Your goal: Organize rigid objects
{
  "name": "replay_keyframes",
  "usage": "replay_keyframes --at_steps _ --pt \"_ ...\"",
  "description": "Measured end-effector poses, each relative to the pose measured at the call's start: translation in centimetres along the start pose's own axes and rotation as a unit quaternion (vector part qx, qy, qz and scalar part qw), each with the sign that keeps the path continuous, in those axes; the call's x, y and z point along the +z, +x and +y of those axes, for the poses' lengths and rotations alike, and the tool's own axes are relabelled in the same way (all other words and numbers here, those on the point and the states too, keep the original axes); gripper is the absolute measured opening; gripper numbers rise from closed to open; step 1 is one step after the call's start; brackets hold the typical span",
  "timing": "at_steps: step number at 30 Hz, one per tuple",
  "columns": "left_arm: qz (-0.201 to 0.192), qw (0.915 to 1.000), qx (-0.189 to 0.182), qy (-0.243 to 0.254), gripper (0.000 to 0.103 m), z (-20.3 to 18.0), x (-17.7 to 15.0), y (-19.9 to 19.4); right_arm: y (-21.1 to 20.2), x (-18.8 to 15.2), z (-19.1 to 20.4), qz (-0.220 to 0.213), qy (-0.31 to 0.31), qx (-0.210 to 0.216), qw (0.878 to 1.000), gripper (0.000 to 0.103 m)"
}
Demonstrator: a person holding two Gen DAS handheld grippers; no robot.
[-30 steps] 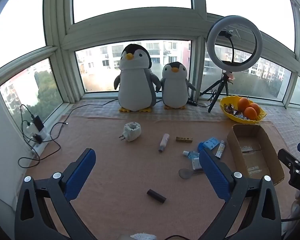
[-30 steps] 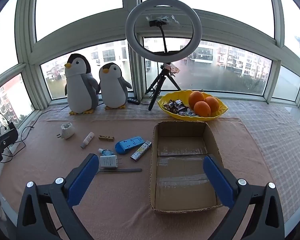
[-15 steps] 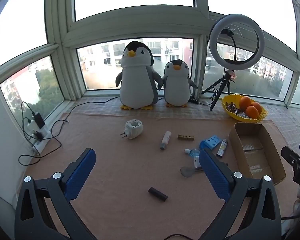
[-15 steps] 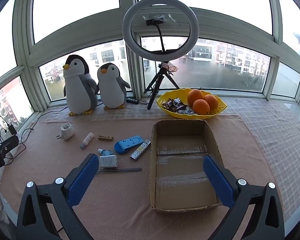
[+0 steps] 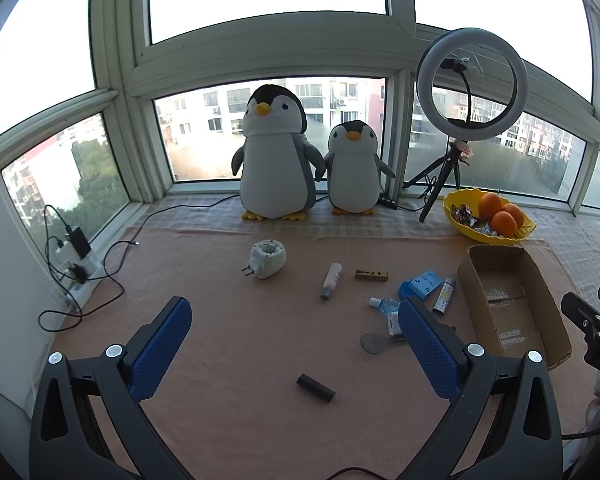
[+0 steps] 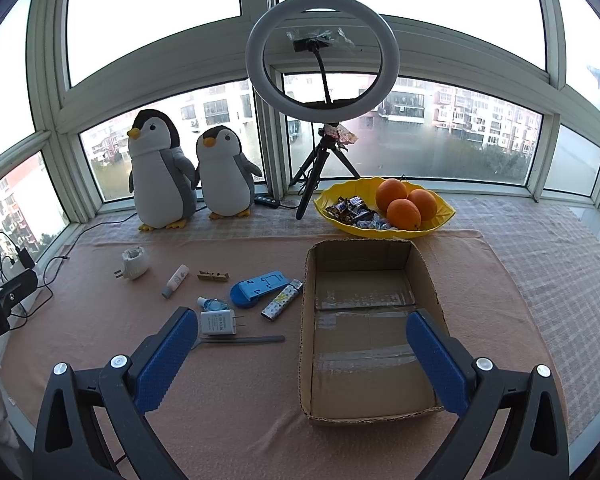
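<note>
Both claws are wide apart and hold nothing. The left claw [image 5: 288, 344] hangs over a small black tube [image 5: 315, 388] on the worktop [image 5: 228, 320]. The right claw [image 6: 300, 352] hangs by the cardboard box [image 6: 364, 332], with little things like the blue holder [image 6: 260, 289] to its left.

Each claw, left [image 5: 294, 344] and right [image 6: 302, 354], has black plastic arms, silver screws and blue textured pads [image 6: 166, 360].
</note>
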State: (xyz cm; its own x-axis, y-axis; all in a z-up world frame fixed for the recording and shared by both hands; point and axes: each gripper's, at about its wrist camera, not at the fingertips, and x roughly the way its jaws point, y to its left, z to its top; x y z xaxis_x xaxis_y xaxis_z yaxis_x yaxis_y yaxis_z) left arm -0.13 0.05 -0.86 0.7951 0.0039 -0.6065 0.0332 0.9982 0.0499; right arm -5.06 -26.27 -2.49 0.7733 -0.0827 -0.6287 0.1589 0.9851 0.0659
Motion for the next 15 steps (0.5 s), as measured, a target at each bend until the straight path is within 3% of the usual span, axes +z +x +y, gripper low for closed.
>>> replay_keyframes --at_steps 15 --pt "0.001 1.0 -0.001 0.0 0.103 0.09 -0.08 0.03 0.07 -0.06 -0.04 0.001 0.001 0.0 1.0 0.103"
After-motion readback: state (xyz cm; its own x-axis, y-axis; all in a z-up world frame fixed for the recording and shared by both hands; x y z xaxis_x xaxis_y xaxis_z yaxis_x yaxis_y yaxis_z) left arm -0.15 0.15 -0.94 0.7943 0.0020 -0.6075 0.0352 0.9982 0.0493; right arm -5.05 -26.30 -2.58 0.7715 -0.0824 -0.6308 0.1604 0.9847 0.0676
